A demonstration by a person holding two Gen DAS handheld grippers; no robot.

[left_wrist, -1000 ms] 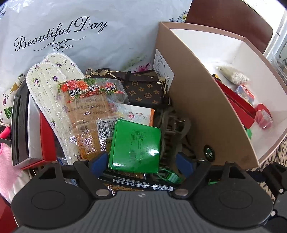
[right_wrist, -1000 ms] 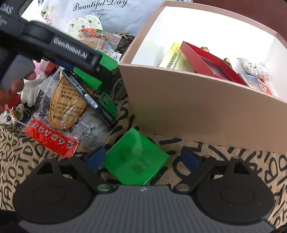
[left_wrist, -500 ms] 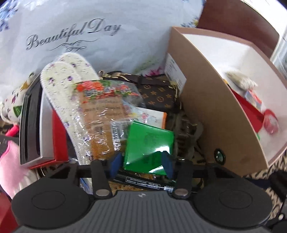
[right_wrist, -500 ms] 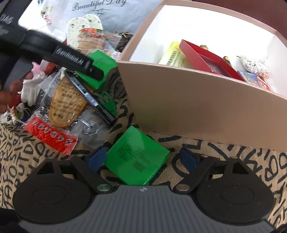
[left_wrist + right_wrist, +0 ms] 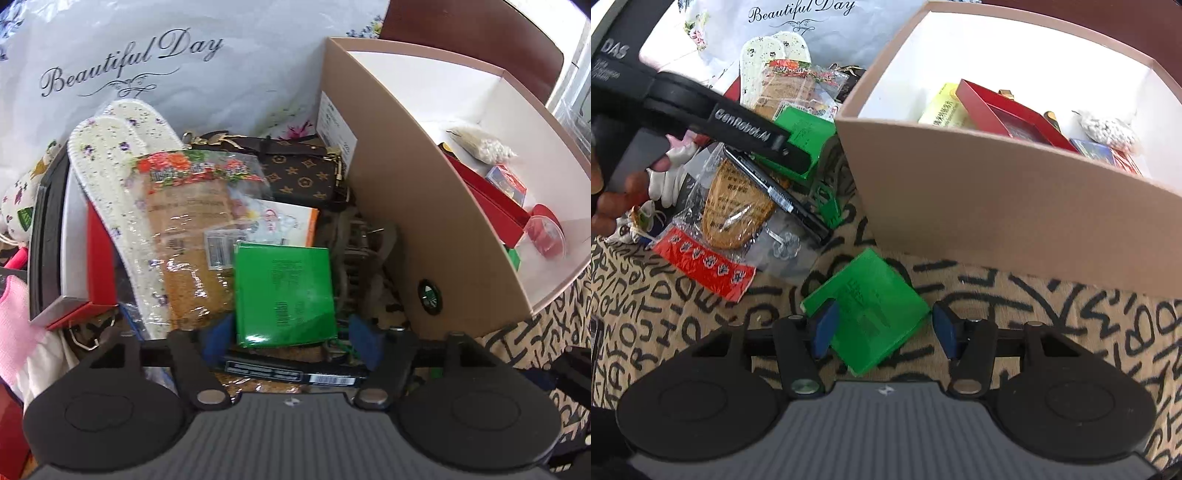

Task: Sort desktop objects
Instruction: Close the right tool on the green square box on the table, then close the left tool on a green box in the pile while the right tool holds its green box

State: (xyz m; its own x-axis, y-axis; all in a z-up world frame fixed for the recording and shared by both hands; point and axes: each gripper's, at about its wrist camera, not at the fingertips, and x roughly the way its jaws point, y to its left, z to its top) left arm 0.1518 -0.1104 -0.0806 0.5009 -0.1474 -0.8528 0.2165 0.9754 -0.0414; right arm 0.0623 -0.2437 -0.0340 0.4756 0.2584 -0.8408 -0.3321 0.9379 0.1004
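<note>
Since a second ago the right gripper (image 5: pixel 881 328) has been narrowing around the green box on the cloth (image 5: pixel 866 314), while the left gripper (image 5: pixel 290 338), which pinched inward around the green box on the pile (image 5: pixel 284 295), is now spreading again. The right jaws are closing with that box between them; the left pad looks to be at its edge, the right pad just clear, so no grip is made yet. The left jaws are opening, released, with their box between the pads and not pressed. The right-hand box is lying flat on the patterned tablecloth (image 5: pixel 1052 314), near the front wall of the open cardboard box (image 5: pixel 1015 206). The other is resting on the clutter beside that box's left wall. Both look like light, stiff, glossy cartons, likely a little slippery, so I would be taking them across two opposite flat edges, not by a corner. Around the left one are crowding a crackly packet of insoles (image 5: pixel 192 229), a black marker (image 5: pixel 288 373) just below it, a monogram purse (image 5: pixel 299 177) and a tangle of straps (image 5: pixel 365 254), any of which may be snagging a pad. The cardboard box is already holding a red case (image 5: pixel 1008 110) and small packets, leaving bare floor at its far side.
</note>
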